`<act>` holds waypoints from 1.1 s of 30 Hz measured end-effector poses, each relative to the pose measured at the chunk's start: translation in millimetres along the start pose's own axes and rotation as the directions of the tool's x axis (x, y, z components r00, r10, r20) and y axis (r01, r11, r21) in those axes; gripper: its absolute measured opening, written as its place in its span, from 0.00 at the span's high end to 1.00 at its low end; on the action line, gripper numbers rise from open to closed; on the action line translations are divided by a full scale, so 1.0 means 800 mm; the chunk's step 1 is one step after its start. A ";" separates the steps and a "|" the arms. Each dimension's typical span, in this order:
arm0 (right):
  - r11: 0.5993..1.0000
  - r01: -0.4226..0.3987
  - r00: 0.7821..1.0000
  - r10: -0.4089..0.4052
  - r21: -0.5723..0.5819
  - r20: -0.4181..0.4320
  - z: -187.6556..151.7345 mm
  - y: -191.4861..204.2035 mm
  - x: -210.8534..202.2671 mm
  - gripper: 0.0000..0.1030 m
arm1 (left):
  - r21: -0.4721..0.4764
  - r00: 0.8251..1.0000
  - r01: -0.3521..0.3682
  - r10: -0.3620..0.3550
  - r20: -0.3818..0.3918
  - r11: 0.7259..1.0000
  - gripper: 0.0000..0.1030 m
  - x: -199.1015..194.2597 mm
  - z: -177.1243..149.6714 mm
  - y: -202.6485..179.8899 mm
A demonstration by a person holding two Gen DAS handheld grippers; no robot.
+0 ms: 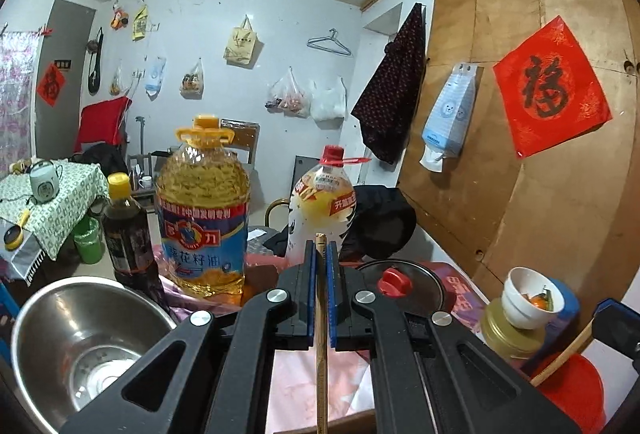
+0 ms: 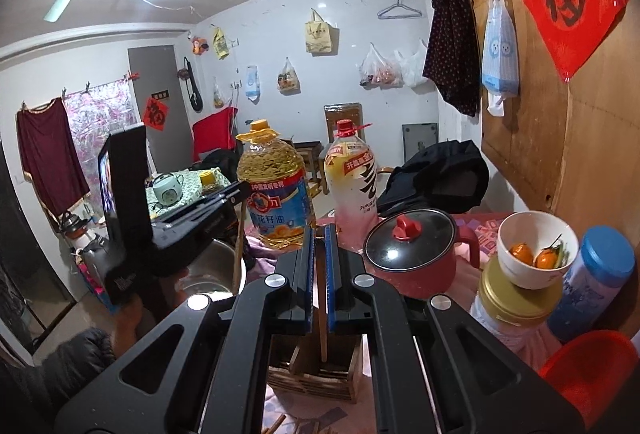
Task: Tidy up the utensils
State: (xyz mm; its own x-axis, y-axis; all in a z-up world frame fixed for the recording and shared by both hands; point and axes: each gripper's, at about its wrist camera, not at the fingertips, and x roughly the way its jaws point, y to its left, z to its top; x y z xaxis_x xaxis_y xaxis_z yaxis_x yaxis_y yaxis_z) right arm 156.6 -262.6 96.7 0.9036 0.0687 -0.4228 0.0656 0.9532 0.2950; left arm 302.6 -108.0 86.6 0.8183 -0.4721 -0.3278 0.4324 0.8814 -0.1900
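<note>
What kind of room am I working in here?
Probably a lived-in one-room home, kitchen corner: large yellow-capped cooking oil bottle, red pot with glass lid, wooden utensil holder, and plastic bags hung on the white wall.

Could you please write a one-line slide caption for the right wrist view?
Right hand-held gripper shut on a chopstick above the wooden utensil holder.

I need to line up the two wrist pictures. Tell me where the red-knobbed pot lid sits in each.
Left wrist: pot lid lower centre-right, just right of the jaws.
Right wrist: pot lid centre-right, on the red pot.
Shared landmark: big yellow oil bottle.
</note>
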 end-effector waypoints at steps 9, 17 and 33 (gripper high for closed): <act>0.999 -0.014 0.997 0.012 -0.029 -0.070 -0.031 -0.005 0.038 0.90 | -0.029 0.998 -0.045 0.047 0.050 0.999 0.95 0.013 -0.051 0.020; 1.000 -0.028 0.997 0.029 0.011 -0.067 -0.036 -0.015 0.029 0.90 | -0.059 0.997 -0.072 0.073 0.003 0.996 0.94 -0.010 -0.078 0.038; 0.992 -0.063 0.997 0.068 0.113 -0.033 -0.050 -0.023 -0.069 0.87 | -0.041 0.966 -0.224 0.216 -0.140 0.974 0.41 -0.168 -0.129 0.065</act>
State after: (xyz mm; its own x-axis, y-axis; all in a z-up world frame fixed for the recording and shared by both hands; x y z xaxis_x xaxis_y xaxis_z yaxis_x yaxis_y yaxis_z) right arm 88.3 -272.4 80.3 0.8913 0.1427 -0.4303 0.0555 0.9077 0.4159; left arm 176.5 -0.3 25.4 0.8310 -0.2674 -0.4878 0.2225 0.9635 -0.1491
